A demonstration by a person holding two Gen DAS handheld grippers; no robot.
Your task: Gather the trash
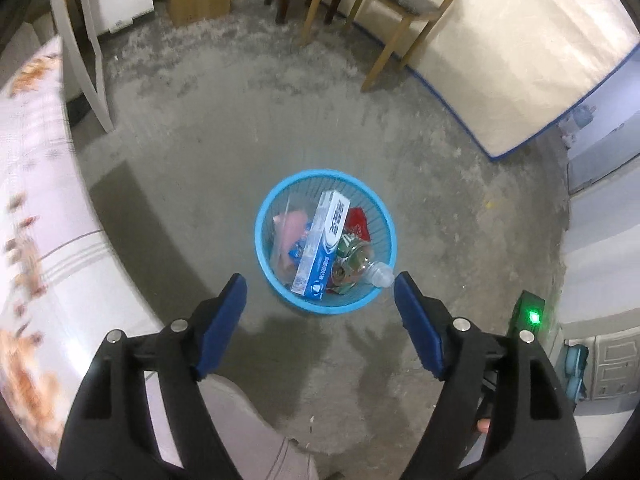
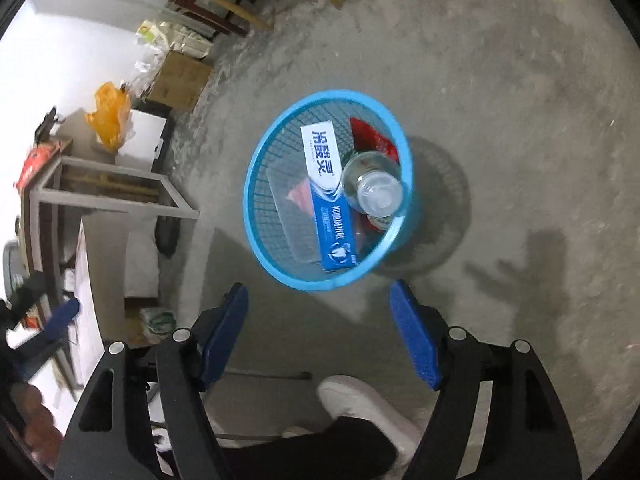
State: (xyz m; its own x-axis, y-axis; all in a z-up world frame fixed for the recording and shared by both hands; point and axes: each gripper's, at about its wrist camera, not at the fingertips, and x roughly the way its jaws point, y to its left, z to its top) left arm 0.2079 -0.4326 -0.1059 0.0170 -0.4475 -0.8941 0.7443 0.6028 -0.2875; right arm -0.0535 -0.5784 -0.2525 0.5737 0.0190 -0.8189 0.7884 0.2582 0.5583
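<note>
Blue mesh plastic forms the waste basket [image 1: 280,216], stood on the bare concrete floor [image 1: 224,128] where both tongs can reach over it. Inside are held a toothpaste box [image 1: 322,246] printed with white Chinese characters, a clear bottle [image 1: 370,266], a crushed can [image 1: 344,246] and a red wrapper [image 1: 358,220]. The left tongs [image 1: 320,286] and right tongs [image 2: 319,294] are spread wide above the rim, nothing pinched, presumably for dropping.

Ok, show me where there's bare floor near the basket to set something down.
Bare concrete floor lies between the blue basket and the chair legs, also right toward the mattress. Crowded: inside the basket, toothpaste box and bottle.
</note>
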